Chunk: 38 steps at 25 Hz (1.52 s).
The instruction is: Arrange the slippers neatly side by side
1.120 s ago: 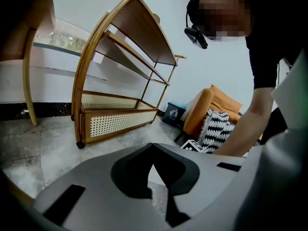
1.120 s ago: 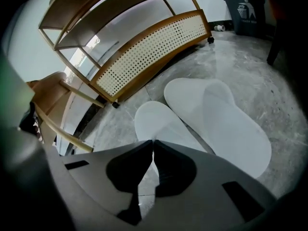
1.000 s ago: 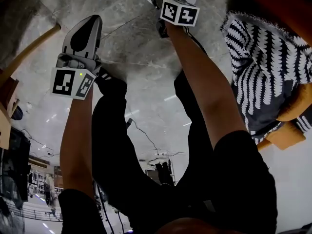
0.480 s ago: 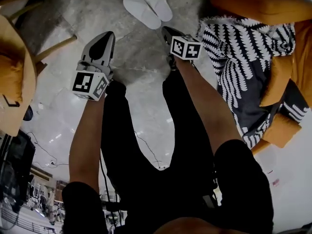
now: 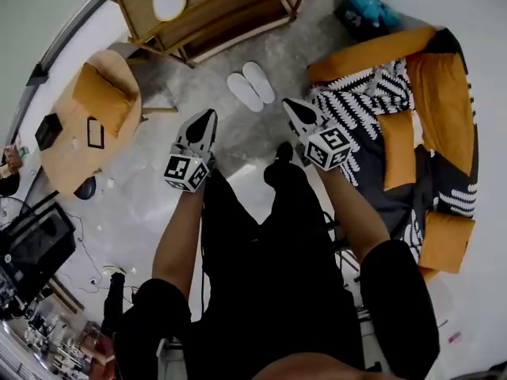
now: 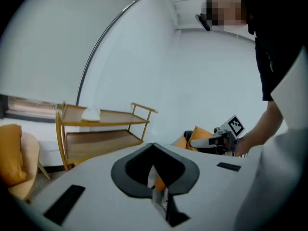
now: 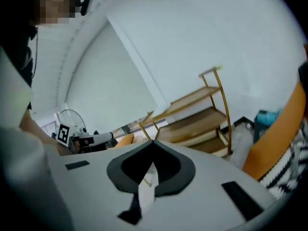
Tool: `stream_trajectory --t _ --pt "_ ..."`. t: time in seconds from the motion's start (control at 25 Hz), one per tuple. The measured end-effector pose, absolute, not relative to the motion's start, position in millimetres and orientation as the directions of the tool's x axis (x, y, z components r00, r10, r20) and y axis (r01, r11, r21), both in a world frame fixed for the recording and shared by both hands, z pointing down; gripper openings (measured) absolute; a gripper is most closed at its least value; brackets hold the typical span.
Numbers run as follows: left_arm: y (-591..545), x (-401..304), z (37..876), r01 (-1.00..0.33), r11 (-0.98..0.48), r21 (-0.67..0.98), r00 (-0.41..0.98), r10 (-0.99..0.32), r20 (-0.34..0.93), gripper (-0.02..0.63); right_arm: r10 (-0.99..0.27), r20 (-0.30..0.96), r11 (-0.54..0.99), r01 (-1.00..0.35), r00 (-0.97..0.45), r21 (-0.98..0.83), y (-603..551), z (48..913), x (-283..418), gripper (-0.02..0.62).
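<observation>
**Slippers paired on the floor, both grippers idle above them**

The white slippers point(image 5: 251, 87) lie side by side on the grey floor point(image 5: 305, 42) at upper centre, just before a wooden shelf rack point(image 5: 230, 14). The job looks done, which would explain why the left gripper point(image 5: 204, 125) and right gripper point(image 5: 297, 111) hang well clear, each with jaws pressed together on nothing. An orange armchair point(image 5: 95, 109) at left and a sofa point(image 5: 412, 93) under a patterned throw point(image 5: 364, 113) at right flank the pair without crowding it.

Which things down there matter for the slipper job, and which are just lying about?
For the job:
white slippers
left tool
right tool

Lying about:
wooden shelf
round chair
patterned throw
orange sofa cushion
blue item
</observation>
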<state>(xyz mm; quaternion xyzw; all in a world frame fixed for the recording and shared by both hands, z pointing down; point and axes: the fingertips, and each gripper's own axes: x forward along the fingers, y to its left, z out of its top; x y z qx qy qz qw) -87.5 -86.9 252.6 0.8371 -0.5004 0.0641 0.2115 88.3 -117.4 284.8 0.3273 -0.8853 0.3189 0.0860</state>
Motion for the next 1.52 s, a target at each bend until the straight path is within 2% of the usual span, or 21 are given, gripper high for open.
stream_trajectory --t 0.16,0.32,0.6,0.84,1.2,1.32,1.52 --pt "-88.4 -88.2 148.1 -0.898 -0.373 0.232 0.421 -0.881 0.214 0.015 -0.548 0.247 0.727 -0.601 -0.799 -0.332 -124.2 164.6 116.6 0.031" --pt "-77.3 -81.8 67.0 -0.887 -0.422 0.187 0.45 -0.881 0.146 0.015 -0.55 0.161 0.775 -0.573 -0.82 -0.268 -127.4 78.4 131.6 0.031" --pt "-17.2 -72.9 -11.5 -0.875 -0.465 0.131 0.474 -0.879 0.044 0.015 -0.539 0.024 0.836 -0.538 -0.842 -0.102 -76.1 -18.7 135.0 0.032" --pt "51.4 -85.2 -52.8 -0.858 -0.487 0.165 0.483 -0.873 -0.062 0.015 -0.546 0.01 0.833 -0.545 -0.838 -0.093 -15.0 -41.7 122.3 0.031" --pt "170.0 -121.4 -75.7 -0.832 -0.529 0.17 0.519 -0.849 -0.098 0.014 -0.585 0.011 0.797 -0.577 -0.811 -0.181 73.8 -46.2 113.4 0.031" --pt "201.6 -141.5 -64.2 -0.861 -0.473 0.186 0.466 -0.881 -0.083 0.014 -0.602 0.037 0.786 -0.6 -0.798 -0.148 100.6 -42.4 116.3 0.031" --pt "236.5 -162.8 -45.8 -0.936 -0.287 0.203 0.281 -0.958 -0.056 0.015 -0.685 0.092 0.711 -0.69 -0.723 -0.134 130.8 -33.2 127.3 0.031"
